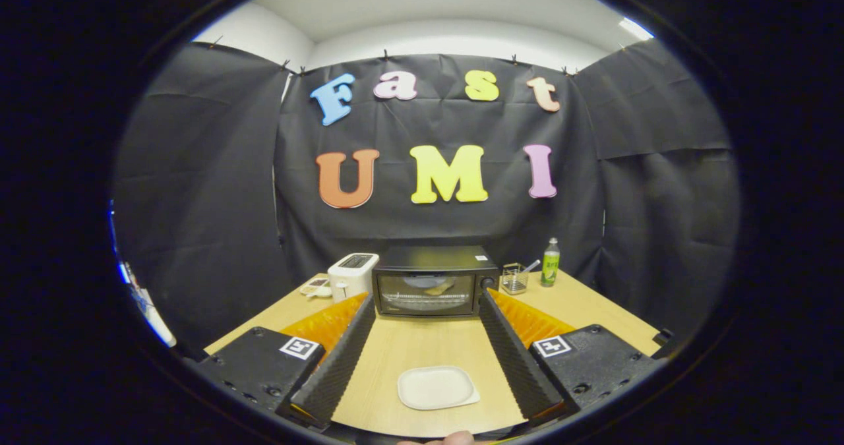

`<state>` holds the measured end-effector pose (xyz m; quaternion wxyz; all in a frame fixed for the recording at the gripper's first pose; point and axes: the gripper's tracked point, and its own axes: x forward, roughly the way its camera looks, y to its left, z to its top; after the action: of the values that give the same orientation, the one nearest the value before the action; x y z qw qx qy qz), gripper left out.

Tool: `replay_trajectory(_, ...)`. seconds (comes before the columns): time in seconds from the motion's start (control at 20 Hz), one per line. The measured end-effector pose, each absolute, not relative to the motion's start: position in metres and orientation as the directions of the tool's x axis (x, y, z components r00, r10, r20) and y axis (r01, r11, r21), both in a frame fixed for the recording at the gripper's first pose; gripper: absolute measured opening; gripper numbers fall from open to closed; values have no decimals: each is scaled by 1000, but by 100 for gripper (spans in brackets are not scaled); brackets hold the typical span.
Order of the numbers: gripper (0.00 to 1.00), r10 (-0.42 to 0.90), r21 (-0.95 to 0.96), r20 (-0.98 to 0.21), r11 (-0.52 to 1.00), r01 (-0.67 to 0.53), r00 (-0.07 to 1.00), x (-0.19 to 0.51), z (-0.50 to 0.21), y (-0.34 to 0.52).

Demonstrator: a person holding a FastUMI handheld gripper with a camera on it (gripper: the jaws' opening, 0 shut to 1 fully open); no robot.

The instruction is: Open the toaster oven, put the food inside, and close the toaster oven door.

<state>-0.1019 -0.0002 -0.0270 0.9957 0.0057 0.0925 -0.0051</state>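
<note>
A black toaster oven (432, 281) stands on the wooden table (593, 306) beyond my fingertips, its glass door shut. Through the glass a piece of food (438, 289) lies on the rack inside. My gripper (427, 295) is open, its two ribbed black fingers (343, 353) spread wide with nothing between them but table. A white plate (437, 387) with nothing on it lies on the table between the fingers, near their base.
A white pop-up toaster (351, 275) stands left of the oven, with a small dish (316, 288) beyond it. To the oven's right are a clear holder (514, 278) with a utensil and a green bottle (550, 262). Black cloth walls close in the table.
</note>
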Motion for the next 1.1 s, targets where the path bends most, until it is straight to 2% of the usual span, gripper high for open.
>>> replay_trajectory(0.3, 100, -23, 26, -187, 999, 28, 982, -115, -27, 1)
replay_trajectory(0.6, 100, -78, 0, -128, 997, 78, 989, -138, -4, -11)
replay_trajectory(0.9, 100, -25, 32, -165, 999, 31, 986, -136, -12, -2)
replay_trajectory(1.1, 100, -9, 67, -147, 998, 19, 989, -134, -9, -2)
